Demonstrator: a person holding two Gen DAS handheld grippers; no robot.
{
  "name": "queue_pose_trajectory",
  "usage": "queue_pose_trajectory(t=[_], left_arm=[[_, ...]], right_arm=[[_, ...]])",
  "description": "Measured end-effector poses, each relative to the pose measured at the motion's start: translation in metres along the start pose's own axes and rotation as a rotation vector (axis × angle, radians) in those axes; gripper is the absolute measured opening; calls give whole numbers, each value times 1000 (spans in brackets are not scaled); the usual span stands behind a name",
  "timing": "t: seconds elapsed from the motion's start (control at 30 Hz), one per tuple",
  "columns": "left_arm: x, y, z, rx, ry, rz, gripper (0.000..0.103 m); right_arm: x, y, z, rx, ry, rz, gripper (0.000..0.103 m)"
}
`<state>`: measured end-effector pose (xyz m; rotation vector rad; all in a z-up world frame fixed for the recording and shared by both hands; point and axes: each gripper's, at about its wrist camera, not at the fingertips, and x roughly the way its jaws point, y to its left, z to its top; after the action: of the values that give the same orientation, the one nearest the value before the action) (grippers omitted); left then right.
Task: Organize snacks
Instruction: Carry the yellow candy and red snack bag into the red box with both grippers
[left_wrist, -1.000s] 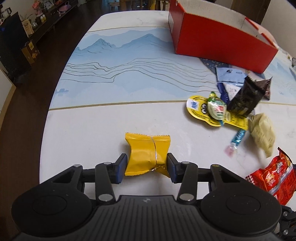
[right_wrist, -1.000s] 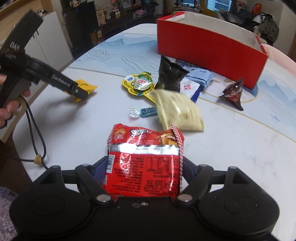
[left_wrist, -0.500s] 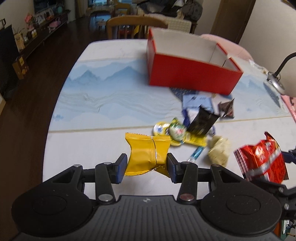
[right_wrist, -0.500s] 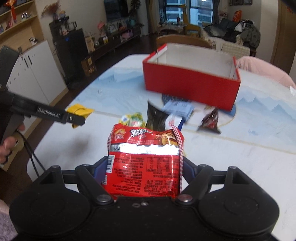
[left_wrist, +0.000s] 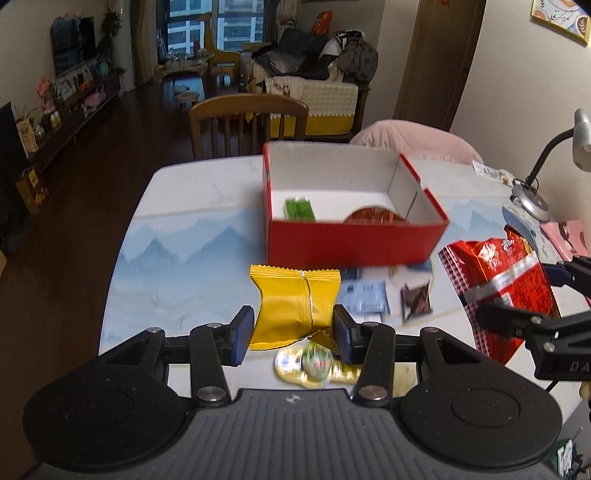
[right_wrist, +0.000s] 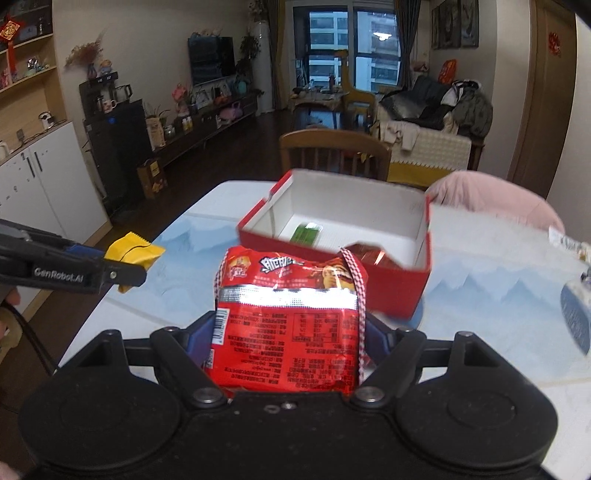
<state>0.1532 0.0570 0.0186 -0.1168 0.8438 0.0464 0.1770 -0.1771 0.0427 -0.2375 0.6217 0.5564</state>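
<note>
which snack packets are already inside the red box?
The green packet and the copper-brown foil packet, both lying inside the red cardboard box; every other snack is held or outside.

- Hand-held grippers: 2, left (left_wrist: 293, 330) & right (right_wrist: 286, 341)
- Red box (left_wrist: 351, 242): 1
- Pkts in box: 2, one green (left_wrist: 300, 209), one reddish-brown (left_wrist: 375, 216)
- Yellow pkt (left_wrist: 293, 306): 1, held
- Red snack bag (right_wrist: 288, 325): 1, held
- Loose on table (left_wrist: 192, 258): 1 pale blue sachet (left_wrist: 364, 301), 1 dark wrapper (left_wrist: 417, 301), 1 yellow-green blurred item (left_wrist: 314, 365)
- Wooden chair (left_wrist: 247, 127): 1
- Desk lamp (left_wrist: 543, 177): 1
</note>
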Motion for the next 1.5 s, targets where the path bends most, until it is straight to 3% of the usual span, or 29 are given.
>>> queue_pose_trajectory(t=[0.3, 0.7, 1.07, 1.5], left_arm=[[43, -18, 68, 2, -1, 34, 45], [114, -42, 142, 14, 34, 86, 45], [202, -46, 160, 14, 180, 123, 45], [266, -58, 157, 99, 304, 140, 45]], right_arm=[[41, -47, 56, -16, -18, -9, 79], [114, -101, 112, -24, 36, -24, 79], [202, -116, 117, -57, 169, -28, 79], [275, -126, 116, -98, 285, -12, 79]])
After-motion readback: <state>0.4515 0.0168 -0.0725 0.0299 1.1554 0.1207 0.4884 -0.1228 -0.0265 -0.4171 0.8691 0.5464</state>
